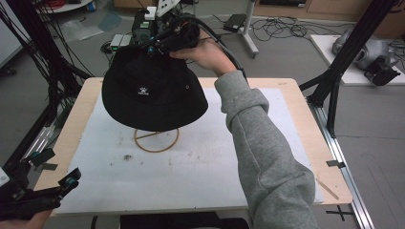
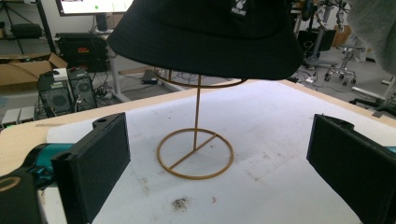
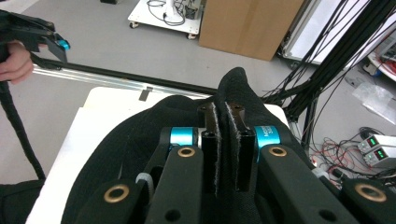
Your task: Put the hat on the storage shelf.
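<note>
Fingers (image 3: 208, 154) of the right gripper (image 3: 223, 154) are pinched tight on the soft black bucket hat (image 1: 153, 90), hanging just above the thin gold wire stand (image 2: 196, 140) on the white surface (image 1: 215, 167). Left gripper (image 2: 215, 163) waits spread open. Floppy fabric could snag and tip that spindly stand.

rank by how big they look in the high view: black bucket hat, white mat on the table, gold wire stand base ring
1. white mat, the widest thing.
2. black bucket hat, though it hangs nearer the camera, which enlarges it.
3. gold wire stand base ring, partly hidden under the hat brim, plainly smallest.
</note>
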`<state>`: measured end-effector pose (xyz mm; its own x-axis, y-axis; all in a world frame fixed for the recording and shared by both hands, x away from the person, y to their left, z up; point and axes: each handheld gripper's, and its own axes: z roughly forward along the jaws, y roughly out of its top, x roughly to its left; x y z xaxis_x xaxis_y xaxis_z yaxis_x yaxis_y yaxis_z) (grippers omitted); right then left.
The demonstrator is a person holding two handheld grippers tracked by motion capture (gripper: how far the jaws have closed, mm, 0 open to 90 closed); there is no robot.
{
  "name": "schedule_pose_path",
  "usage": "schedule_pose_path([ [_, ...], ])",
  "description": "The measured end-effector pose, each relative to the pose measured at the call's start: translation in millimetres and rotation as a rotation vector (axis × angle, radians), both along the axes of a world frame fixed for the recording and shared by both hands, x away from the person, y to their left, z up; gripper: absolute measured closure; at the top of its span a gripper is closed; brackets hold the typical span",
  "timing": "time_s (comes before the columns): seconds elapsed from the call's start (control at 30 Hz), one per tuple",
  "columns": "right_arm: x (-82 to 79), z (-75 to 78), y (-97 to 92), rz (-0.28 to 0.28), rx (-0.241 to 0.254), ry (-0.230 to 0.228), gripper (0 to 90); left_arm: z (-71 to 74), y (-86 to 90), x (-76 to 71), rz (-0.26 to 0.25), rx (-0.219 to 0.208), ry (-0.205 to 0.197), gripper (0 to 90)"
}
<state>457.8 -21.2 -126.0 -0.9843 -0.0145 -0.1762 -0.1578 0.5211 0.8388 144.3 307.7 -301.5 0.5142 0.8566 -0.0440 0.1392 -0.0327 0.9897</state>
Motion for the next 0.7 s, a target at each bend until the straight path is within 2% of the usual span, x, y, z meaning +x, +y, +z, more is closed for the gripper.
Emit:
schedule_pose_path([
  [0.3,9.2,-18.8,20.9,0.008,-0.025,0.028,85.8,-1.5,0.9,0.6,0.002,-0.003,0.006,6.3],
  [0.47,12.3,-29.1,29.9,-0.008,-0.039,0.043,85.6,-1.9,0.5,1.2,-0.001,-0.002,0.009,6.3],
  [0.57,13.6,-35.2,33.2,-0.012,-0.047,0.050,85.6,-1.8,0.4,1.2,-0.003,-0.003,0.010,6.3],
  [0.7,15.5,-43.1,31.7,-0.025,-0.051,0.082,85.6,-1.5,-0.4,1.1,-0.006,-0.003,0.008,6.3],
])
